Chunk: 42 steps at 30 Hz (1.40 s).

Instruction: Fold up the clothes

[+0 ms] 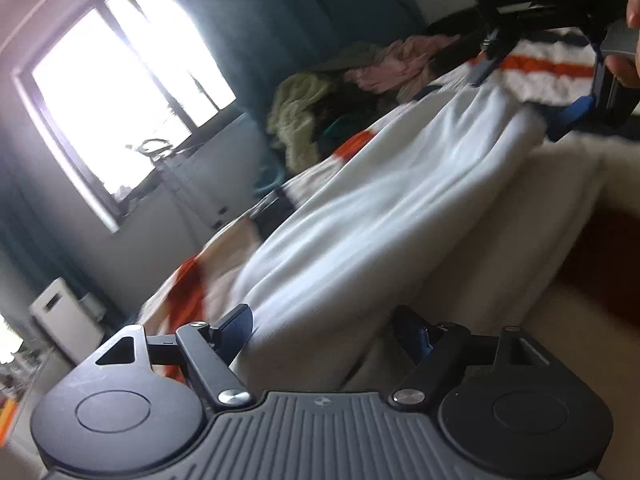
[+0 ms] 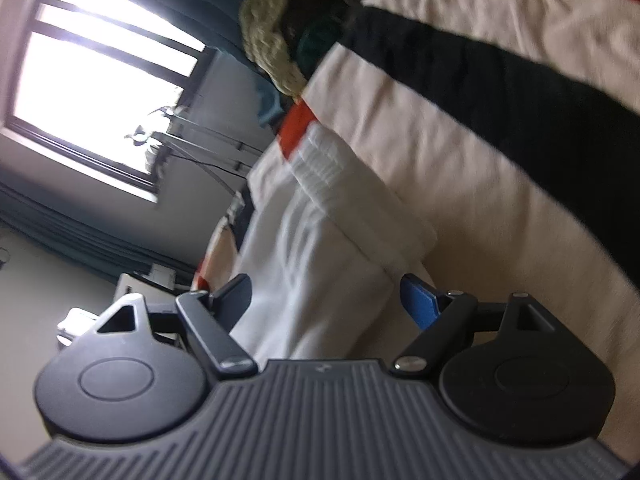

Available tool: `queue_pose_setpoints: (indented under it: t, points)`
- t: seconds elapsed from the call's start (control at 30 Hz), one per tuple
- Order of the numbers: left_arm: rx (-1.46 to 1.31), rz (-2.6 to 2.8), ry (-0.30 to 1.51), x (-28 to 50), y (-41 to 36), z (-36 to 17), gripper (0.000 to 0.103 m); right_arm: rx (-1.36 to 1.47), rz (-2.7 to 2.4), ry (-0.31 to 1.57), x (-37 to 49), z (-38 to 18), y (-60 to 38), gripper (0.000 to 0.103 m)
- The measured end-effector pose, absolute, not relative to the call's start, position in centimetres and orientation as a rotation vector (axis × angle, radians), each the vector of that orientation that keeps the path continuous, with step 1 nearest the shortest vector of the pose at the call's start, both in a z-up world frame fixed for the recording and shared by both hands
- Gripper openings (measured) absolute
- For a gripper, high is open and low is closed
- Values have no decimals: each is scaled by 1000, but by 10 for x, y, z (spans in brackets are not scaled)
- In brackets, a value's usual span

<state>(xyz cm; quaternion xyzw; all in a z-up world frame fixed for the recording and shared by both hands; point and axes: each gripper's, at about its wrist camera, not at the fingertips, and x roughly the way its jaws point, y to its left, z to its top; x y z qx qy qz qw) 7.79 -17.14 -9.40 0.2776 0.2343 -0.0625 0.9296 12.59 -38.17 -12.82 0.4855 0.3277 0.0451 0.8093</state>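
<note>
The white garment (image 1: 360,216) lies stretched out on the striped bedspread (image 2: 500,92), and its long axis runs straight away from my left gripper (image 1: 324,332) toward my right gripper (image 1: 524,96), seen far off in the left wrist view. So I have one end of it at each hand. My left jaws stand spread with the near end of the cloth between them; whether the pads already touch it I cannot tell, as the picture is blurred. My right jaws are also apart, with a folded, ribbed edge of the white garment (image 2: 320,216) lying just ahead and between them in the right wrist view. Neither hand has it pinched, as far as I can judge. A heap of other clothes (image 1: 320,100) sits beyond, toward the window (image 1: 120,92). Any fold would run along this left-to-right line, one end carried toward the other.
</note>
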Motion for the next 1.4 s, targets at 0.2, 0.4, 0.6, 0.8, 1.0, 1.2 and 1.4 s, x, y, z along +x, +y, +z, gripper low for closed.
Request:
queue_pose_setpoints:
  t: [0.2,0.4,0.6,0.8,1.0,1.2,1.4]
  points:
    - [375,-3,520,63,-105,-81,91,1029,0,648,133,-144,-375,79]
    - [165,16,556,70,-76,-76,93,1074,-28,566,135,-162,-377,64]
    - [-17,25,600,72,-52,-79,96,867,7,472,115,-117,-360,39]
    - [-230,22,644,76,-28,-85,95,806,-56,546,89,-111,-358,40]
    - [-316,40,677,76,-18,-93,95,935,-129,684,94,-145,-376,82]
    - [-460,47,700,76,0,-102,95,1058,10,738,104,-162,-376,86]
    - [-561,64,711,76,14,-109,95,1060,101,674,105,-150,-365,86]
